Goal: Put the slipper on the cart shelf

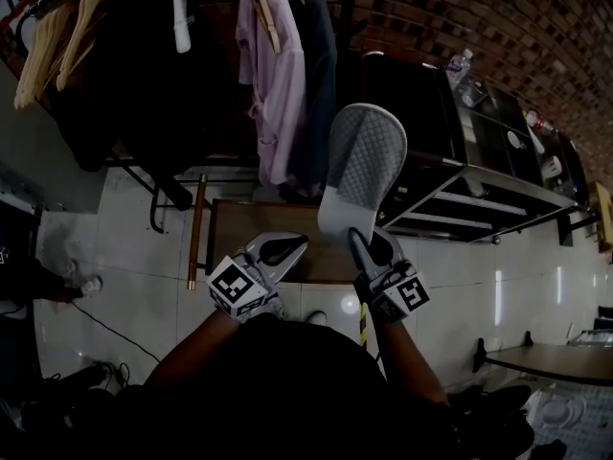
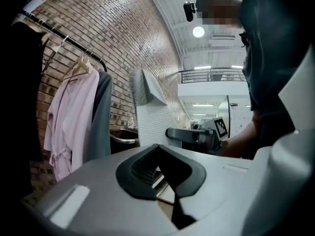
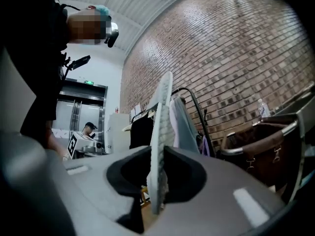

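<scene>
Dark clothing on the person's body fills the bottom of the head view, with both forearms reaching forward to a gripper in each hand, each carrying a cube with square markers. Left gripper (image 1: 285, 248) has its claw pressed together with nothing between the pads, and it hangs just left of the other one. Right gripper (image 1: 357, 243) pinches the lower end of a grey slipper (image 1: 364, 161), whose thin edge runs straight up between the two pads. That slipper stands upright in the air with its ridged sole facing the camera and its rounded end on top; it is not yet on the cart. Below both grippers lies a small brown wooden table (image 1: 251, 228) on a white tiled floor (image 1: 124, 247). Behind the slipper and to its right stands a black cart (image 1: 460, 175) with stacked shelves, and a clear bottle (image 1: 460, 63) sits on its top. Further back to the left, a clothes rail holds a pale pink garment (image 1: 278, 84), dark clothes and bare wooden hangers (image 1: 57, 41). Farthest off rises a brick wall (image 1: 479, 17).
</scene>
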Action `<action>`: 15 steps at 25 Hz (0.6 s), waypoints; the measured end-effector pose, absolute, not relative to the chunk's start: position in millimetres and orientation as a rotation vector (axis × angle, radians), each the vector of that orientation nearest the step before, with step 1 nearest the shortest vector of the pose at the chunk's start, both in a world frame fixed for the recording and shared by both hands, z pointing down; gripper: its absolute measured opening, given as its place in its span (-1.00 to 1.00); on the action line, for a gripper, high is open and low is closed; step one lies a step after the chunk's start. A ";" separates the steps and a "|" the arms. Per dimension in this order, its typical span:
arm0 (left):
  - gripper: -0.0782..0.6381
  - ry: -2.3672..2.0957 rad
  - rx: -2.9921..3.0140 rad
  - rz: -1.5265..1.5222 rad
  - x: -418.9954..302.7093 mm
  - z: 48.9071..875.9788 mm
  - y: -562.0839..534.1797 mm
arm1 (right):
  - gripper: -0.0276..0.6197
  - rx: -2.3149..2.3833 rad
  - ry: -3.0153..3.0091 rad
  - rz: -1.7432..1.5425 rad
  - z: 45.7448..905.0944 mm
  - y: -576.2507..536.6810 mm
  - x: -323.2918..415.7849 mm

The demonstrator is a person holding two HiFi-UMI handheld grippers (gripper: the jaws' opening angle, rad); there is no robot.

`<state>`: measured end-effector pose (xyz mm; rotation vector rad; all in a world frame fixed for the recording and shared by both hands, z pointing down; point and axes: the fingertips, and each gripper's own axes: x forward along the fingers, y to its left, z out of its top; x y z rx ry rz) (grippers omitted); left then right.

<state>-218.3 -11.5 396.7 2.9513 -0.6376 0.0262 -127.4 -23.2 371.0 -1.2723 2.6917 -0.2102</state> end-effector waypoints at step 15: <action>-0.76 -0.604 2.991 0.058 -212.3 404.1 -9.4 | -0.71 -1.285 2.691 -0.260 379.3 -20.3 -123.8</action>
